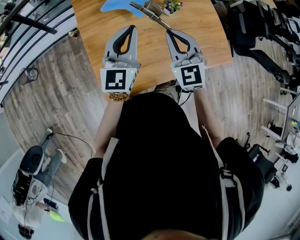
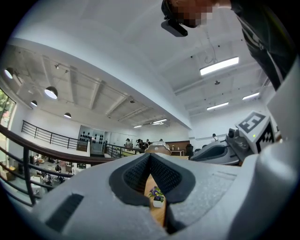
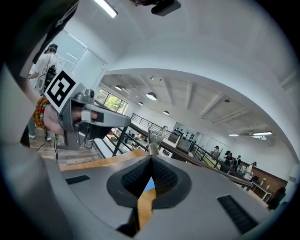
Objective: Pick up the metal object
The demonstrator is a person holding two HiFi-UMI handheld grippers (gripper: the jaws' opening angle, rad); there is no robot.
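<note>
Head view: the left claw (image 1: 132, 27) and right claw (image 1: 168, 32) are held side by side over the desk (image 1: 93, 28), upper middle. Both are pinched shut on nothing, probably lined up for a reach. The metal object (image 1: 151, 10) is spotted top centre, just past the right tip.

Left gripper view: tips are met, and a small white pot (image 2: 158, 203) with purple flowers in it is framed low in the gap.

Right gripper view: tips are together, and the metal thing is seen right above them.

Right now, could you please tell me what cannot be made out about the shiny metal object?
Shiny metal object: it runs to the head view's top edge, so its kind is unclear.
Right gripper: shut, but its own jaws hide whether the tips pinch it.
Blue flat sheet: cropped by that same edge.
</note>
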